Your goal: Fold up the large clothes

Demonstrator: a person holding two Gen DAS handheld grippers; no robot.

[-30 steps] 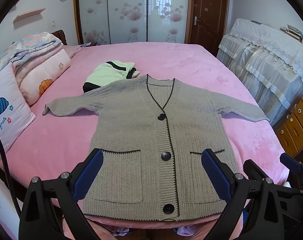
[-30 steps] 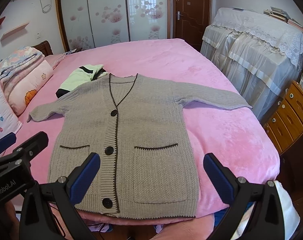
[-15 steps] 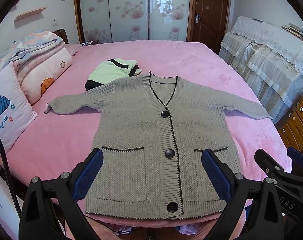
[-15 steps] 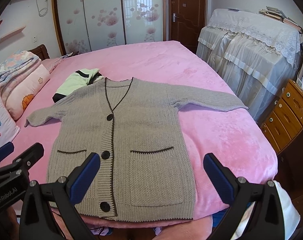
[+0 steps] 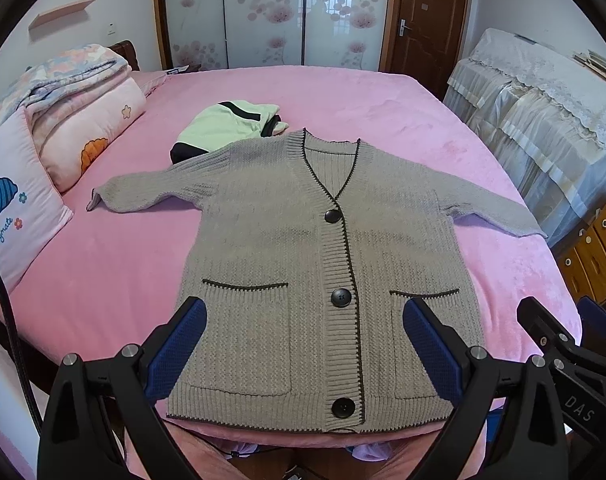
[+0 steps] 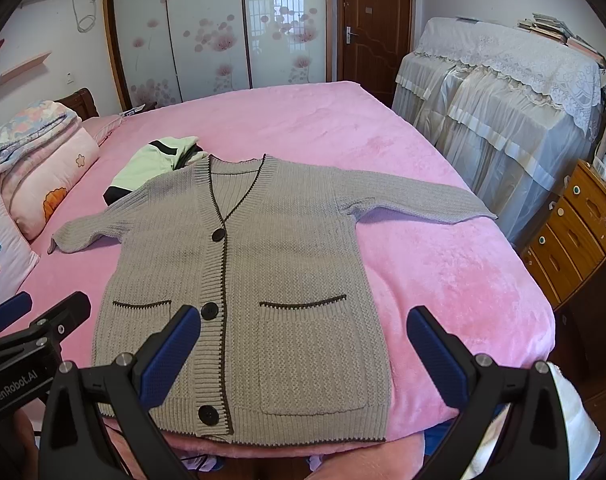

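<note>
My left gripper (image 5: 303, 344) and right gripper (image 6: 303, 344) hover above the cardigan's hem, fingers spread wide, holding nothing. The cardigan (image 5: 319, 264) lies flat on the bed (image 5: 103, 280), buttoned, sleeves out, collar touching a green garment (image 5: 223, 124).

The cardigan (image 5: 315, 264) is coarse grey knit with ribbed edges and glossy dark buttons, lying on a plush pink bedspread (image 5: 103, 276) with a soft sheen, while the gripper pads (image 5: 175, 344) at lower frame are textured blue rubber on matt black plastic, and the drawers (image 6: 575, 232) at right are glossy varnished wood
</note>
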